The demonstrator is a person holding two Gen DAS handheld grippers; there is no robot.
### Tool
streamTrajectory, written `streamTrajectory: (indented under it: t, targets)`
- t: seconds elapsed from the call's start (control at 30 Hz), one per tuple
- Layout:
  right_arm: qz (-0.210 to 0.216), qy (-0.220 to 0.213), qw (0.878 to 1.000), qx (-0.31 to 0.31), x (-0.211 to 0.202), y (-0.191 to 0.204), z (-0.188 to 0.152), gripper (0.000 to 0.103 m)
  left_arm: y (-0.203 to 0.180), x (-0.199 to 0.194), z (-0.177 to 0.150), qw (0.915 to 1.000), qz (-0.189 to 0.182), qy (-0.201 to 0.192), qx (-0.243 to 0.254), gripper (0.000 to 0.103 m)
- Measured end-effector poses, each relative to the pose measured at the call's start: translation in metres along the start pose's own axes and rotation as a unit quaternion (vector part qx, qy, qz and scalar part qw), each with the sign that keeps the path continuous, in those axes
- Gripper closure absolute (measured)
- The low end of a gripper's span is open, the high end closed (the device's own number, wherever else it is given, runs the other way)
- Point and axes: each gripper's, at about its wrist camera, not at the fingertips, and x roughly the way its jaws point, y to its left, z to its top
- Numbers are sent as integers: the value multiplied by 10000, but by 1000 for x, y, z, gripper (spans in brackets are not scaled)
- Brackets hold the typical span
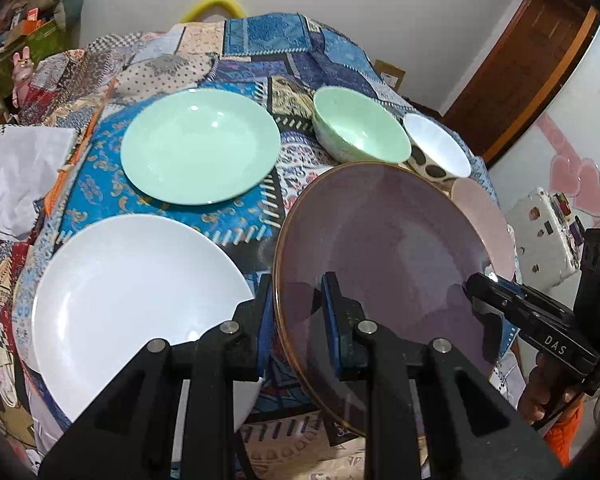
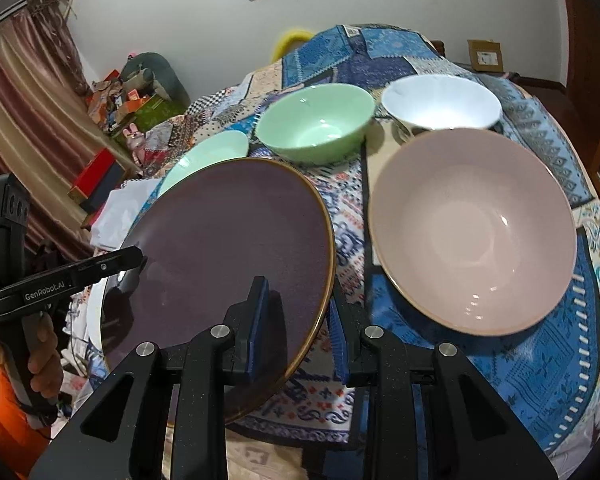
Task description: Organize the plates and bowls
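A dark purple plate [image 1: 380,248] with a brown rim is held tilted above the table's near edge by both grippers. My left gripper [image 1: 298,312] is shut on its left rim. My right gripper [image 2: 298,328] is shut on its right rim [image 2: 236,240]; its fingers also show in the left wrist view [image 1: 496,292]. A white plate [image 1: 132,300] lies to the left, a mint green plate [image 1: 200,146] behind it. A mint green bowl [image 2: 316,124], a white spotted bowl [image 2: 440,100] and a pink bowl [image 2: 472,228] stand to the right.
The table carries a patchwork cloth [image 1: 260,52]. White folded paper [image 1: 16,176] lies at its left edge. A cluttered shelf [image 2: 116,100] and a curtain [image 2: 16,120] stand off to the left. A white appliance [image 1: 548,236] stands to the right.
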Motion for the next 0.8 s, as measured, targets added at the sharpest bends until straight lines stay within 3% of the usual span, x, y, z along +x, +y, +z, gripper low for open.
streamTrajectory:
  t: [0.8]
  targets:
    - [-294,345,9988,183,29,-21,-14,77,4,58,-7,9979,38,646,-38,81]
